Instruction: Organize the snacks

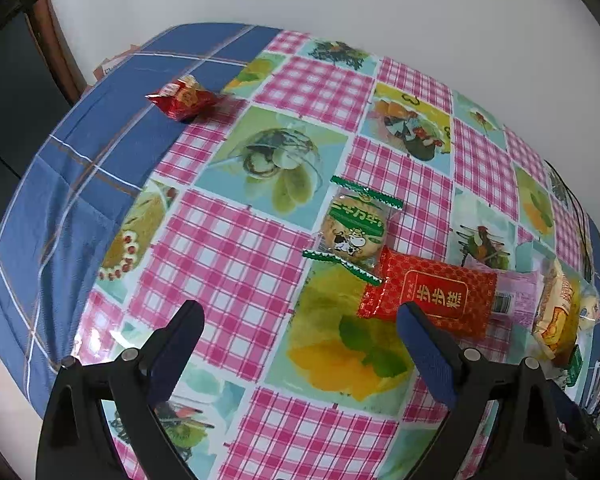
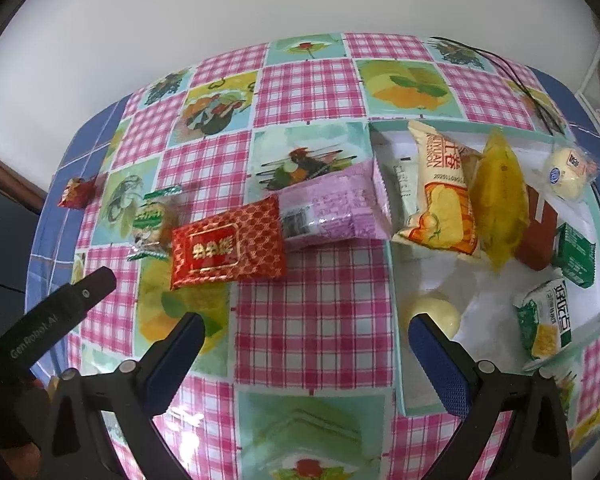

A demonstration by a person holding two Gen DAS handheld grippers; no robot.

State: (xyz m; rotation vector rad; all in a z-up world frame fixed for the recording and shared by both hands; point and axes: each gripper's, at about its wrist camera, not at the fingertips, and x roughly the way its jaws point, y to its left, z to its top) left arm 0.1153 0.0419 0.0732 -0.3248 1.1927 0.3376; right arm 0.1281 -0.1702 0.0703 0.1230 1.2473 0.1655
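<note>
My left gripper [image 1: 300, 316] is open and empty above the tablecloth, just short of a red-and-gold snack packet [image 1: 432, 294]. A round biscuit in a green-edged wrapper [image 1: 354, 226] lies beyond it, and a small red candy pack [image 1: 184, 98] lies far left on the blue cloth. My right gripper [image 2: 306, 330] is open and empty over the pink check cloth. Ahead of it lie the red-and-gold packet [image 2: 228, 242], the biscuit [image 2: 152, 218], a pink packet [image 2: 332, 208] and the small red pack [image 2: 76, 192]. A white box with a teal rim [image 2: 396, 320] at right holds several snacks.
The left gripper's black body [image 2: 56, 320] shows at the right wrist view's lower left. A black cable [image 2: 532, 92] runs across the table's far right corner. The table's far edge meets a white wall. A dark door frame [image 1: 56, 44] stands at the left.
</note>
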